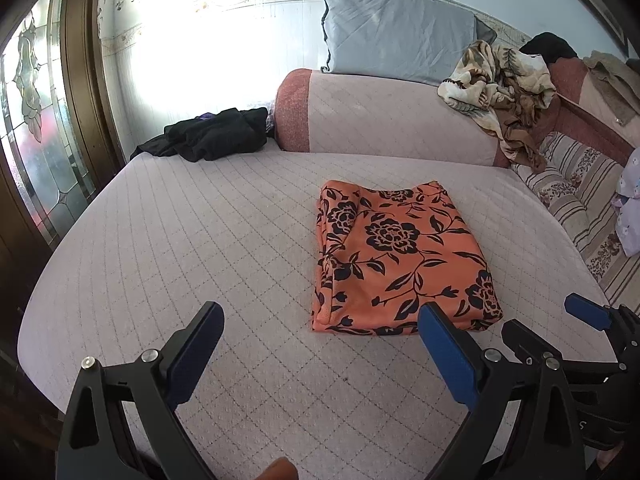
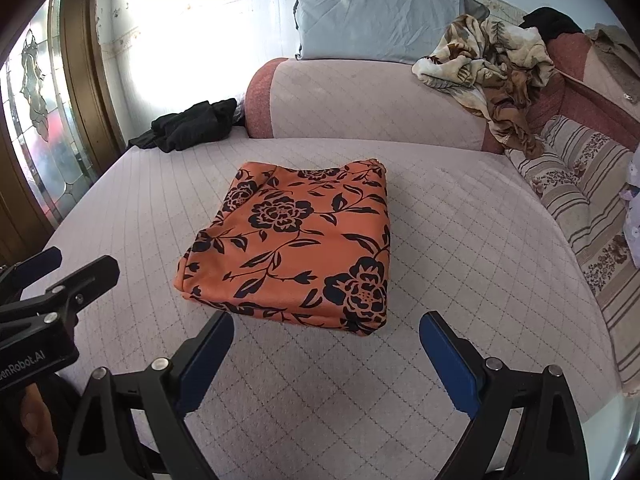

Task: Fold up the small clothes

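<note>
An orange garment with a black flower print (image 1: 400,256) lies folded into a neat rectangle on the quilted pale mattress (image 1: 200,240); it also shows in the right wrist view (image 2: 296,248). My left gripper (image 1: 320,312) is open and empty, just in front of the garment's near edge and to its left. My right gripper (image 2: 326,324) is open and empty, close in front of the garment's near edge. The right gripper also shows at the right edge of the left wrist view (image 1: 548,316), and the left gripper at the left edge of the right wrist view (image 2: 80,260).
A black garment (image 1: 212,136) lies bunched at the far left of the bed. A floral cloth heap (image 1: 500,88) sits on the bolster (image 1: 392,116) under a grey pillow (image 1: 396,36). A striped cushion (image 1: 580,200) lies right. A glass door (image 1: 36,120) stands left.
</note>
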{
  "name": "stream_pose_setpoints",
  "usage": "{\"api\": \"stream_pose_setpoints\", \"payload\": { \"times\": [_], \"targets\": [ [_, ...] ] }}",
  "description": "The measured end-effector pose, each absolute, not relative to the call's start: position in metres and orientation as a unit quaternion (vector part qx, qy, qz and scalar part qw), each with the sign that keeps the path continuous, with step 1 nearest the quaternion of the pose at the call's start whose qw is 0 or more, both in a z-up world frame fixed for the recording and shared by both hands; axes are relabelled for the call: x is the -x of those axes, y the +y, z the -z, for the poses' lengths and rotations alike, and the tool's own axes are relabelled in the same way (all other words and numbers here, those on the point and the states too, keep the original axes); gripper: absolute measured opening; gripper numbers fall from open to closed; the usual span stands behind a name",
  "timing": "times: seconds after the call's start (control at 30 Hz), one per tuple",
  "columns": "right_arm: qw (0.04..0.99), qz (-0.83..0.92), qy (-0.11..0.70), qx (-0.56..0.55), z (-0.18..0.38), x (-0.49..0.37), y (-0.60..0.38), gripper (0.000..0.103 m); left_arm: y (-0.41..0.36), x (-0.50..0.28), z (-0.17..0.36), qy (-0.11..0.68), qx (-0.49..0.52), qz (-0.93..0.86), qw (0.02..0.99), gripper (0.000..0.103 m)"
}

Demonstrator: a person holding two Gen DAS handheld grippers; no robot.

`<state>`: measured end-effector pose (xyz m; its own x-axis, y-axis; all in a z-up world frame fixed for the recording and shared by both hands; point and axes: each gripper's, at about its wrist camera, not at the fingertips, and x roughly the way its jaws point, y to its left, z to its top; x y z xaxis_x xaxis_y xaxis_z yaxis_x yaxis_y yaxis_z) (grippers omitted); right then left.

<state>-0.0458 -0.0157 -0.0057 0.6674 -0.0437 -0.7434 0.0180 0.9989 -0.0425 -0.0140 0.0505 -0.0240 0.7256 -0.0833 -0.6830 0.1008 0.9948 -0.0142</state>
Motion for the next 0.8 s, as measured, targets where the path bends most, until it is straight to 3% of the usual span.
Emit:
{"api": "stream_pose_setpoints", "payload": {
  "times": [0.8],
  "targets": [
    [0.914, 0.019, 0.405, 0.022, 0.0, 0.025, -0.027, 0.096, 0.026, -0.009, 0.023, 0.364, -0.03, 0.057, 0.929, 0.097]
  ]
}}
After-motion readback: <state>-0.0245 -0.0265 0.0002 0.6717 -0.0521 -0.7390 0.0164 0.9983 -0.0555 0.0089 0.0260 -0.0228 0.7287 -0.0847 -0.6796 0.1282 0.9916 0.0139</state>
